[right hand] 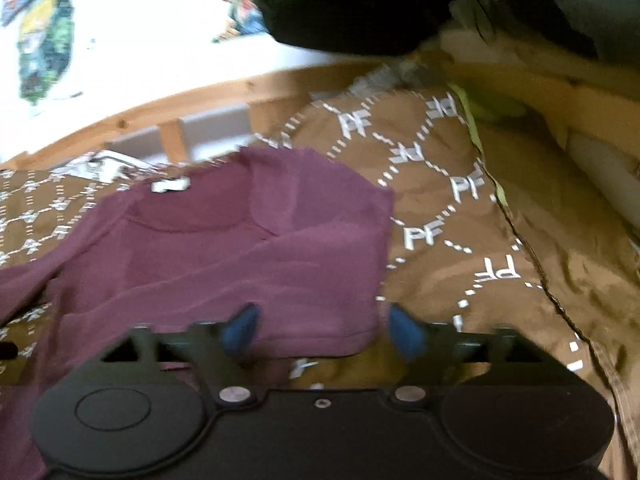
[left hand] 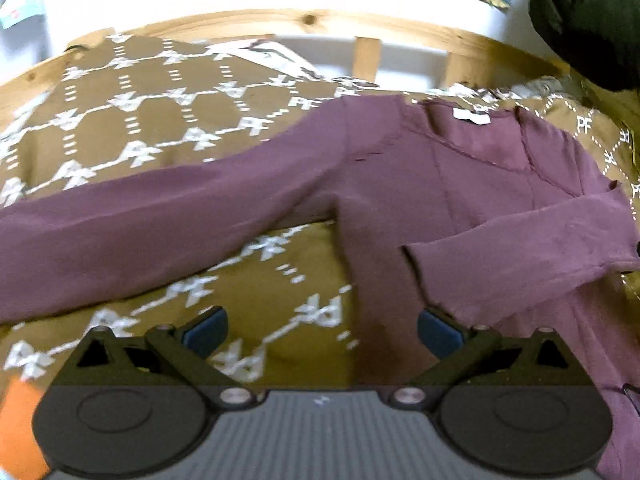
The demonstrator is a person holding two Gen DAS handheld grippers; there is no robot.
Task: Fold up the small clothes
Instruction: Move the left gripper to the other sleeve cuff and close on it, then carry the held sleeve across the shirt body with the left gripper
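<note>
A maroon long-sleeved top (left hand: 472, 184) lies flat on a brown patterned bedspread (left hand: 160, 100), neck towards the far side, white label (left hand: 472, 117) showing. Its left sleeve (left hand: 140, 220) stretches out to the left. Its right sleeve (left hand: 520, 256) is folded in across the body. My left gripper (left hand: 322, 330) is open and empty, just above the top's left side edge. In the right wrist view the top (right hand: 224, 248) lies ahead and to the left. My right gripper (right hand: 324, 330) is open and empty, over the folded sleeve's edge.
A wooden bed rail (left hand: 304, 20) runs along the far side. A black garment (left hand: 588, 20) hangs at the upper right, also in the right wrist view (right hand: 340, 4). The bedspread (right hand: 460, 208) is bare to the right of the top. An orange object (left hand: 20, 428) sits at the lower left.
</note>
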